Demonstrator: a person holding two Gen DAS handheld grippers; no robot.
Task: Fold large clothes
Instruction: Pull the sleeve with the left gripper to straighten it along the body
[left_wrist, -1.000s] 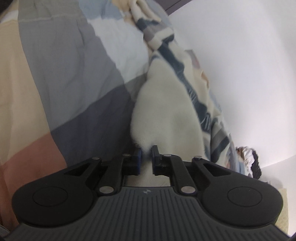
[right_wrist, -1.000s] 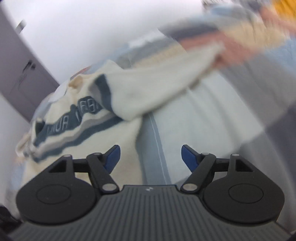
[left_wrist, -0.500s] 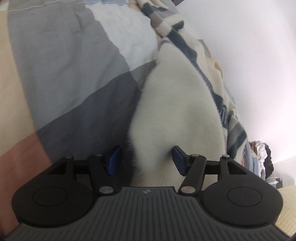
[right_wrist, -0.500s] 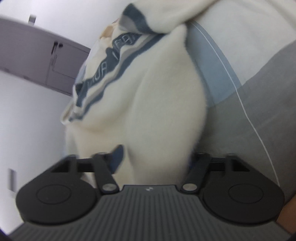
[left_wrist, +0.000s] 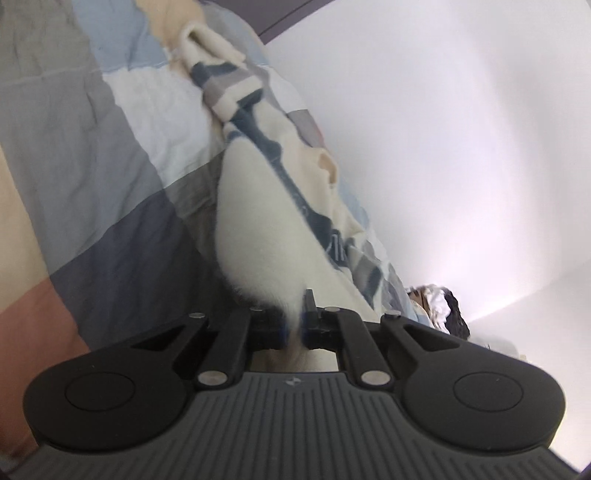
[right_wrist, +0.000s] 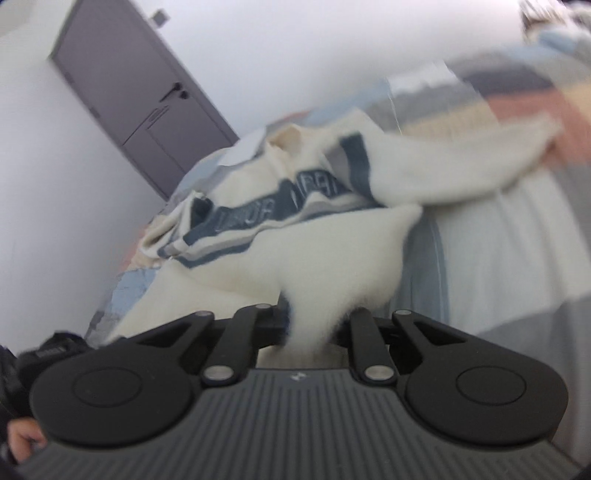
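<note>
A: Sweater (left_wrist: 258, 236), cream fleece, one item, lying on the patchwork quilt (left_wrist: 92, 177) of a bed. Nearest the sweater's hem: left claw (left_wrist: 293, 325), jaws closing, a tuft of the cream edge pinched between them.

B: And the other?

A: Right claw (right_wrist: 314, 328), jaws likewise closing, a bunched fold of the same hem caught between them. Both pinches sit at the sweater's near edge.

B: Further along the sweater?

A: Navy and grey chest band (right_wrist: 266, 214) with blurred lettering past the hem; one sleeve (right_wrist: 454, 162) thrown out to the side beyond the band; collar at the far end. Beyond the sweater, a grey door (right_wrist: 147, 99) in a white wall. A dark heap of other clothing (left_wrist: 439, 306) lies off to the sweater's side, too small to itemise.

B: Step in hand?

A: By my reading, the grasp for the first fold: hem taken at two points, cloth starting to lift. The next move calls for carrying both corners together toward the collar, keeping the edge taut and level, and seeing that the loose sleeve is tucked in rather than trapped.

B: Changes against the earlier entry?

A: Half a second back both claws stood spread around the fleece; now they have clamped. The hem has come up off the quilt.
</note>
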